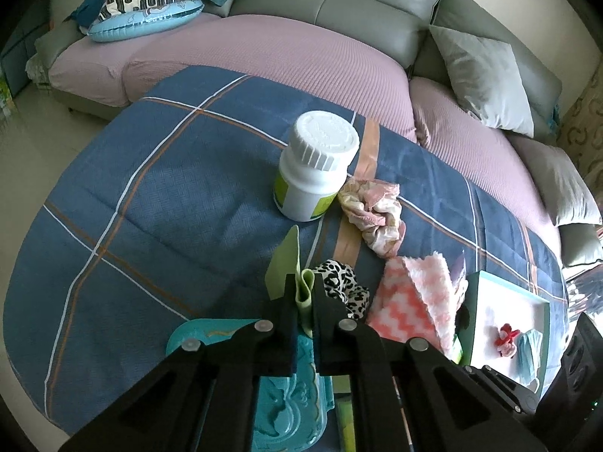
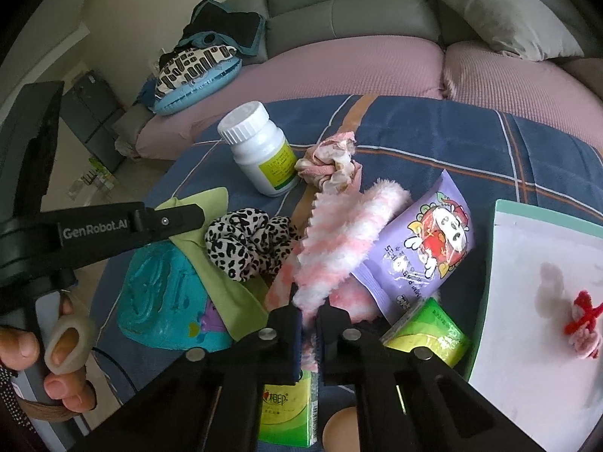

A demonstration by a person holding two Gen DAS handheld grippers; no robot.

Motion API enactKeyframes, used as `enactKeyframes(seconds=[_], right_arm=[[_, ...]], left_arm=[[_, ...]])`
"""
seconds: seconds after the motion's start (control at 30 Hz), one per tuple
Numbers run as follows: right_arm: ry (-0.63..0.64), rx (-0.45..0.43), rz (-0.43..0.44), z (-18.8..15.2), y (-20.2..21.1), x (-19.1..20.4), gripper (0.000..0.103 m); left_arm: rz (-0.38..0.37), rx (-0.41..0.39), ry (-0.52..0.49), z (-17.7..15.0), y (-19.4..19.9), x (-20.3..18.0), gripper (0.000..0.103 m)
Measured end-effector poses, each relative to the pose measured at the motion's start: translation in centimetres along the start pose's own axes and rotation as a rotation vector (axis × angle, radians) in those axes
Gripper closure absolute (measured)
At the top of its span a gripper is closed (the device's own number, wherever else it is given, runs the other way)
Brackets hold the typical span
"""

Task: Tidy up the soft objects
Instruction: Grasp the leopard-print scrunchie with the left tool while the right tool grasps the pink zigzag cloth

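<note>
My left gripper (image 1: 303,295) is shut on a folded light green cloth (image 1: 283,263), which also shows in the right wrist view as the green cloth (image 2: 222,282) under the left gripper's finger (image 2: 177,214). My right gripper (image 2: 309,314) is shut on the near end of a pink and white fluffy cloth (image 2: 339,237), seen as the fluffy cloth (image 1: 414,293) in the left wrist view. A leopard-print scrunchie (image 2: 247,243) lies between the two cloths. A pink floral scrunchie (image 1: 373,211) rests by a white pill bottle (image 1: 316,167).
A white tray with a teal rim (image 2: 501,248) at the right holds a small red and pink item (image 2: 584,326). A purple snack pouch (image 2: 422,248), green tissue packs (image 2: 429,331), and a teal plastic mould (image 2: 162,293) lie on the blue plaid cloth (image 1: 150,196). A sofa stands behind.
</note>
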State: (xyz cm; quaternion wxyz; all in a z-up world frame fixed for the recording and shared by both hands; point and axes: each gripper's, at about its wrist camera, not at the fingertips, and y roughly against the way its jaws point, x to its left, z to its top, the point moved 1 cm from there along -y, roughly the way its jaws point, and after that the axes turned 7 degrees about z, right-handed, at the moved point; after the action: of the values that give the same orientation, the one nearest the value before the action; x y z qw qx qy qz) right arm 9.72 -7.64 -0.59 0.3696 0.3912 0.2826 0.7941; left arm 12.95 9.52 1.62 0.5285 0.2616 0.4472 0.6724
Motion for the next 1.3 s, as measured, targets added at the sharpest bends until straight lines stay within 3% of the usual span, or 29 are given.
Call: enactKeyframes(seconds=[0.73,1.03,1.2,1.3], right_arm=[[-0.042,-0.077,0.102,0.7,1.9,-0.3,0.099],[-0.072,-0.039,0.063,0.4,1.4,-1.5,0.099],[-0.109,-0.019,0.046,0.2,1.1,-2.7,0.099],[-0.114,-0.026,0.049,0.2,1.3,-3.0,0.099]], left_arm=[[-0.089,-0.032,0.095,0.3,0.4,1.1,0.099],[0.005,-0.039,0.084,0.6,0.2,1.6,0.099],[0.077,-0.052,0.077,0.9,0.8,2.0,0.077],[0.065,-0.088,0.072,1.4,2.2,1.7,0.075]])
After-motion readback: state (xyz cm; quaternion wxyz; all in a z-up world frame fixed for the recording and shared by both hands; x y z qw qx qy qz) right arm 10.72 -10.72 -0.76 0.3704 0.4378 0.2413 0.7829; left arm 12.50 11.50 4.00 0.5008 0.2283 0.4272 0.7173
